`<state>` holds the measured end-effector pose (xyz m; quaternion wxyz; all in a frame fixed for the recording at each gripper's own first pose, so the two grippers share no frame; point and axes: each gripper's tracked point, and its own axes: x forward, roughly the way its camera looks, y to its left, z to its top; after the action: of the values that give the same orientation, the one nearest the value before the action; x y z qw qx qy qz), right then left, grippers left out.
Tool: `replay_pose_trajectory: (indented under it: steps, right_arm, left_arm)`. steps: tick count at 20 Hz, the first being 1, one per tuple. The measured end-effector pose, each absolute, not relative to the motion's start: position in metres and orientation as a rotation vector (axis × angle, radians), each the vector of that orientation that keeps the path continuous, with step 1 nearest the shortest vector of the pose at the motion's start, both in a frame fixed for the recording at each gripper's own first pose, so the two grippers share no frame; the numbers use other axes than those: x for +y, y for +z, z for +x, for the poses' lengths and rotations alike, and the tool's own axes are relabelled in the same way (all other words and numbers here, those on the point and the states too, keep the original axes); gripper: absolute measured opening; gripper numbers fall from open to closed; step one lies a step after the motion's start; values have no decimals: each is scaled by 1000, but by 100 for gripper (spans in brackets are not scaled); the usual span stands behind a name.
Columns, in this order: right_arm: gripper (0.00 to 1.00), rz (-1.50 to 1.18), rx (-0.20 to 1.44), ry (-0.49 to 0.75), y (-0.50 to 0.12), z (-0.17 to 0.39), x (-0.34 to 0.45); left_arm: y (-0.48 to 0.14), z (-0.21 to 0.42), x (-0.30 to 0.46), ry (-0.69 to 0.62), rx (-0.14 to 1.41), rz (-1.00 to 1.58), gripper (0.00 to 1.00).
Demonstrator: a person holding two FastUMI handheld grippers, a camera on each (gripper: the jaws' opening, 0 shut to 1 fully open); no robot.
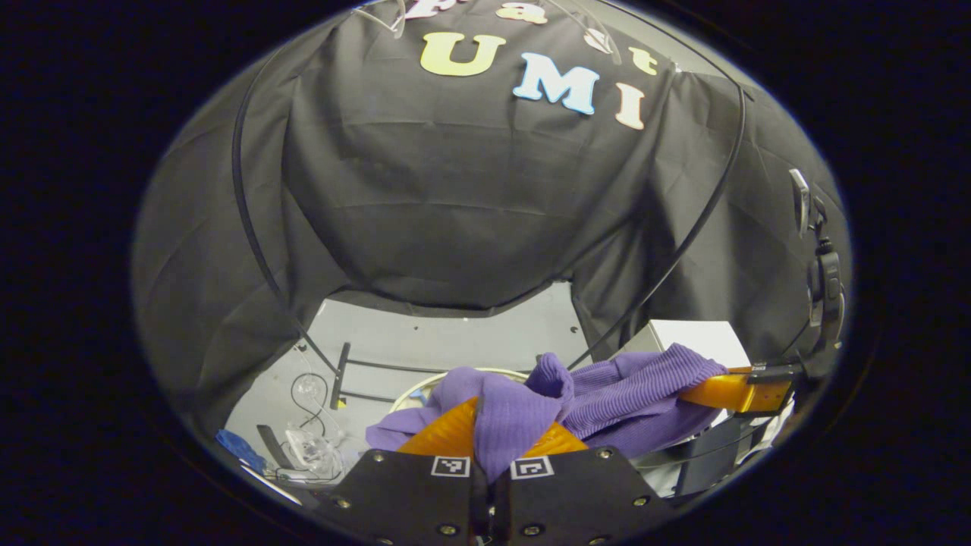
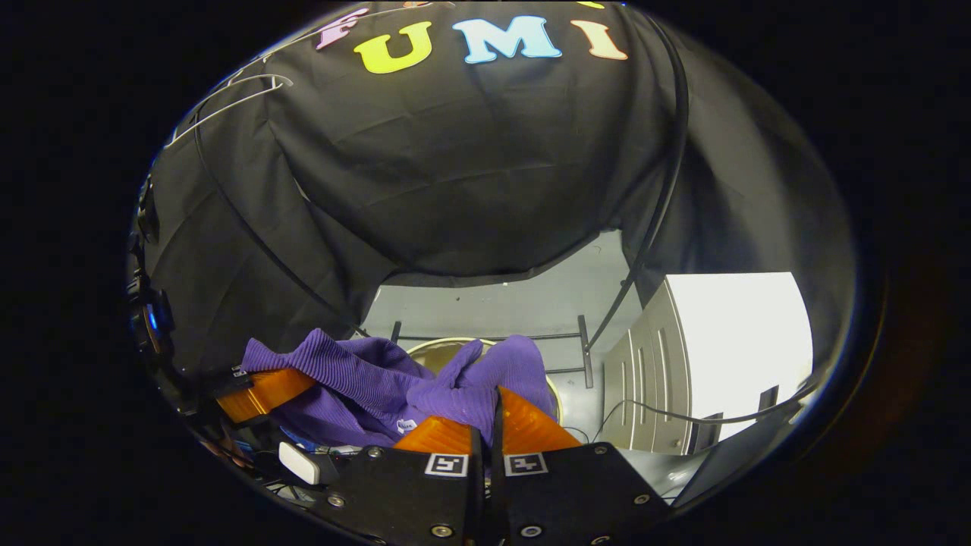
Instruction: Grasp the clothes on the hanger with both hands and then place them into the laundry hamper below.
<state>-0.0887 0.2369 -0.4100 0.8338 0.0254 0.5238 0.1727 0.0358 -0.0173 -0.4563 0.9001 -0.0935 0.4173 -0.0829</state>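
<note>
Left gripper: jaws closed on a fold of the purple garment; the ribbed cloth is pinched between both fingers and bunches up over their tips. In the same left gripper view, the right gripper comes in from the right edge, with the far end of the garment draped over it.

Right gripper: jaws closed on another fold of the purple garment, cloth pressed between both fingers and spilling over the tips. In the right gripper view, the left gripper appears at the left, with the garment's other end lying across it.

Garment: held off the floor, stretched and sagging between the two grippers, bunched near each one. A small white tag shows on the cloth near the right gripper's fingers.

Hamper: a round, pale-rimmed opening, seen just behind and below the hanging garment; its rim is partly covered by the cloth in the left gripper view.

Surroundings: grey floor, black rack legs standing on it, a white cabinet to the right, thin black cables hanging along the booth wall, and an empty clear hanger up high at the left of the right gripper view.
</note>
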Motion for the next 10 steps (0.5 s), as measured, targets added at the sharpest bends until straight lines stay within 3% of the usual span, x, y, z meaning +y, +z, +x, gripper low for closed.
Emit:
replay_pose_trajectory:
  steps: [10]
  right_arm:
    - [7,61,1120,335,-411,-90,234]
  left_arm:
    - [-466,28,-10,-139,889,-173,5]
